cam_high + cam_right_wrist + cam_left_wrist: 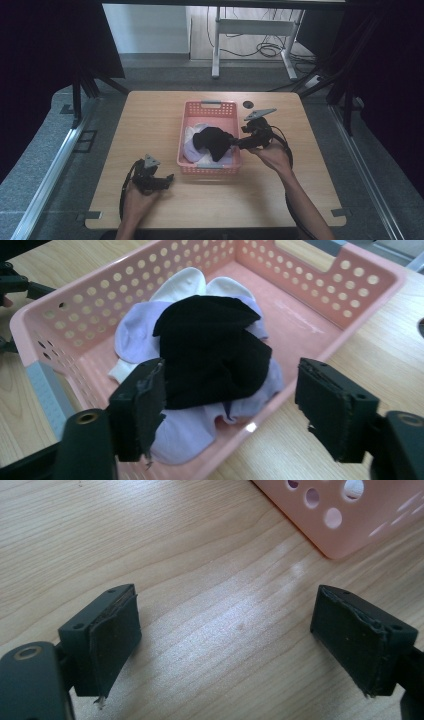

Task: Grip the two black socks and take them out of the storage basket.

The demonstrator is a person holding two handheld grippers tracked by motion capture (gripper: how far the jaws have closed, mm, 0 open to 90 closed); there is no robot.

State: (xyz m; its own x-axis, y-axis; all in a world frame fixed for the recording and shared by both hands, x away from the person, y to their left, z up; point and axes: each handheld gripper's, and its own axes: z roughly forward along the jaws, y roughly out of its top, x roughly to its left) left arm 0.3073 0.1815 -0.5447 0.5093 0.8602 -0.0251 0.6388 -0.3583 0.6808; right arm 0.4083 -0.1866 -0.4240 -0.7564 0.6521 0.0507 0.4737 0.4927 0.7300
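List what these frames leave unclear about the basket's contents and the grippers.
- Pale lilac and white cloth pieces: number and type unclear in the right gripper view, covered by the black fabric item.
- Pink perforated plastic basket: cut off by the left gripper view's edge.
- Left gripper: too small in the high view.
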